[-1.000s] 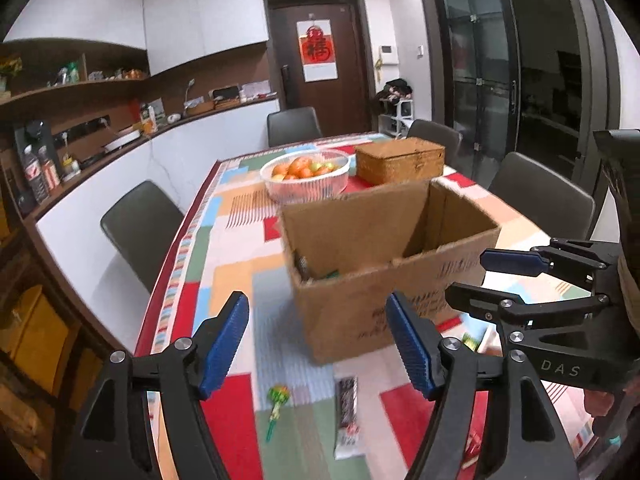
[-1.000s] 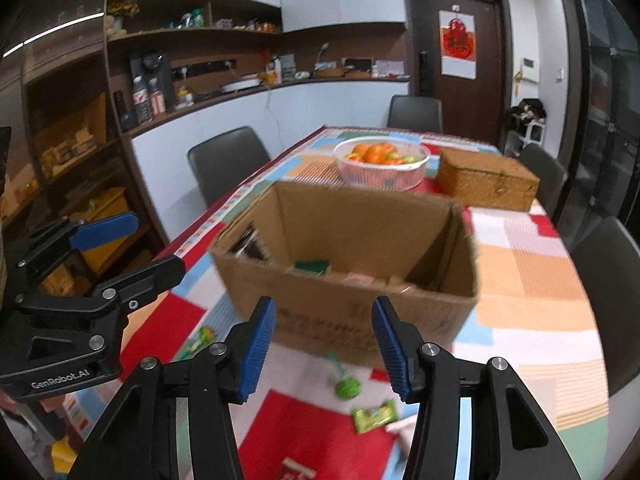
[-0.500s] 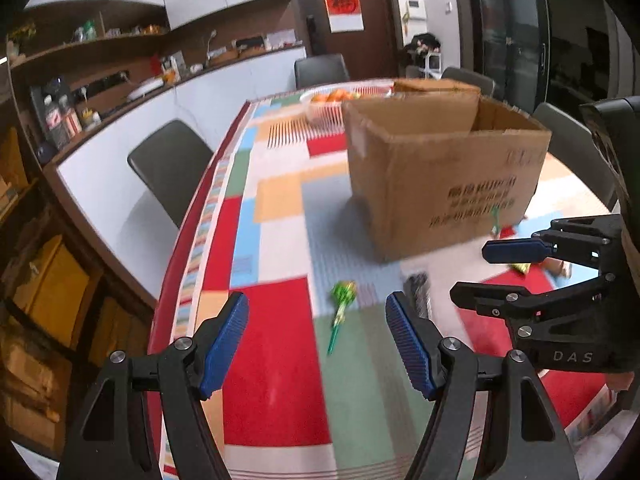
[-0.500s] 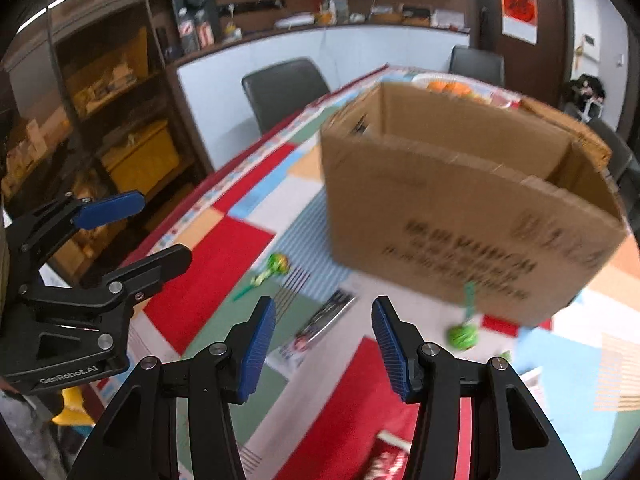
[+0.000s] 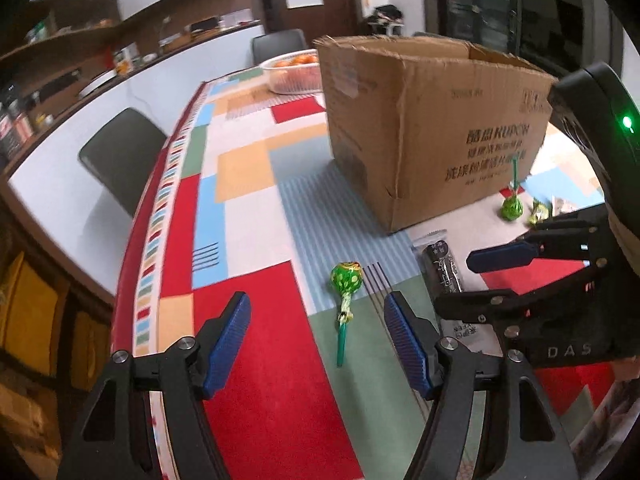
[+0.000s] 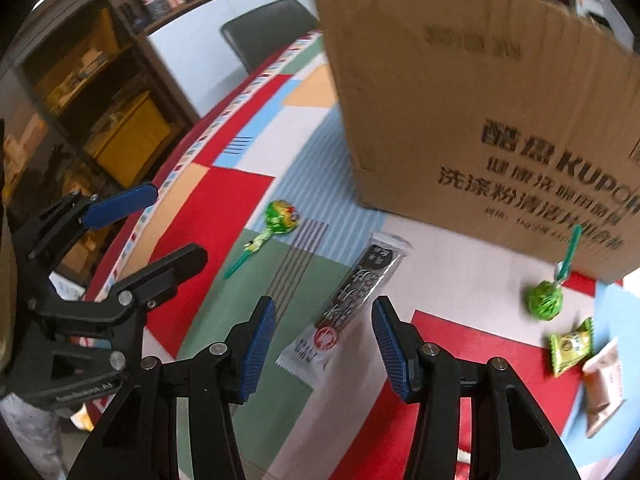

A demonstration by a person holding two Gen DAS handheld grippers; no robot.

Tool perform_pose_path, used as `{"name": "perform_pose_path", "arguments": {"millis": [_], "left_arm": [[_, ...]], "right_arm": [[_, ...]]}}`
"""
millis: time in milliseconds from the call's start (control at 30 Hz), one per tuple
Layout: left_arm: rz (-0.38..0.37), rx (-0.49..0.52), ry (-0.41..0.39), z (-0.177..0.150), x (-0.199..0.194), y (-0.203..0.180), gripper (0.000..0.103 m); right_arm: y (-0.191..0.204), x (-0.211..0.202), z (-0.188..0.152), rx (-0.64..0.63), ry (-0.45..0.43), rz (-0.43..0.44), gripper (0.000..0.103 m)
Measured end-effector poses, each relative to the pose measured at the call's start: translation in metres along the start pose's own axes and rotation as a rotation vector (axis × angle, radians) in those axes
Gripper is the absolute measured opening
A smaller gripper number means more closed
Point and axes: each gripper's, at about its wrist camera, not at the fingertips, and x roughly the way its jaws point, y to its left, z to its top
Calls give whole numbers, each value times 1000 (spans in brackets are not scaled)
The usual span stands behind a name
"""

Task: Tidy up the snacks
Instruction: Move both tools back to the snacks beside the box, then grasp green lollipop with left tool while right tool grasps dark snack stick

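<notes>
open left hand-held gripper above lollipop, cardboard box behind

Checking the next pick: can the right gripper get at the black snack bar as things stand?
Probably yes. The right gripper is open and lined up over the snack bar, which lies flat, nothing on it; the box stands clear.

bare tablecloth lies open left of the lollipop; the cardboard box blocks beyond.

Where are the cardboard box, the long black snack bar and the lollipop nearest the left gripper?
Cardboard box [image 5: 432, 120], left wrist view, on its front wall.
Snack bar [image 6: 360, 284], right wrist view, mid-wrapper.
Lollipop [image 5: 346, 278], left wrist view, on its green wrapped head.
</notes>
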Motion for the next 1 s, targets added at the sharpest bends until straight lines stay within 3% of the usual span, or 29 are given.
{"name": "perform_pose_path", "arguments": {"millis": [300, 600, 800, 867, 1000], "left_arm": [[-44, 34, 42, 4, 39, 0, 59], [-95, -33, 75, 6, 64, 0, 51], [-130, -78, 105, 10, 75, 1, 35], [-127, -84, 110, 11, 74, -1, 26], [-111, -101, 131, 8, 70, -7, 25]], "right_arm": [[-8, 18, 6, 63, 6, -46, 49], [-1, 29, 13, 23, -7, -99, 41], [-4, 30, 15, 3, -21, -125, 35], [-4, 28, 13, -11, -28, -132, 34], [0, 30, 11, -49, -45, -163, 29]]}}
